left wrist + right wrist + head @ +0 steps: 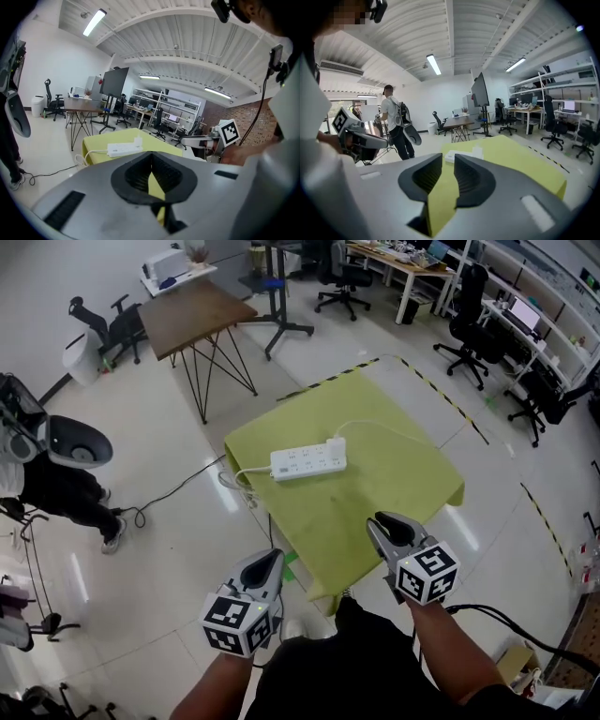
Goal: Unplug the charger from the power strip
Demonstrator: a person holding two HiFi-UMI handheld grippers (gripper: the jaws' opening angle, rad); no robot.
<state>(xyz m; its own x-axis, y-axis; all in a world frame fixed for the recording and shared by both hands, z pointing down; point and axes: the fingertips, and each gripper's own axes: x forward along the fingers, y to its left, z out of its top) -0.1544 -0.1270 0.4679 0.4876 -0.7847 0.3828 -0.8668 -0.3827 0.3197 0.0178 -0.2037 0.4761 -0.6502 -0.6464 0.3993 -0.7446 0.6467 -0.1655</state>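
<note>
A white power strip [307, 462] lies on the far left part of the table's yellow cloth [403, 493]. A white charger [336, 451] is plugged into its right end, with a white cable running off to the right. Both grippers hover at the near edge of the table, well short of the strip. My left gripper [274, 559] is shut with its tips touching and nothing held. My right gripper [378, 521] is open a little and empty. The strip [124, 148] and charger [138, 141] show beyond the left gripper's jaws. In the right gripper view, the strip [457, 157] is seen just past the gap.
A brown table [202, 310] on thin black legs stands behind on the left. A person [56, 474] stands at the far left. A black cable [178, 486] runs across the floor to the yellow table. Office chairs [469, 310] and desks line the back right.
</note>
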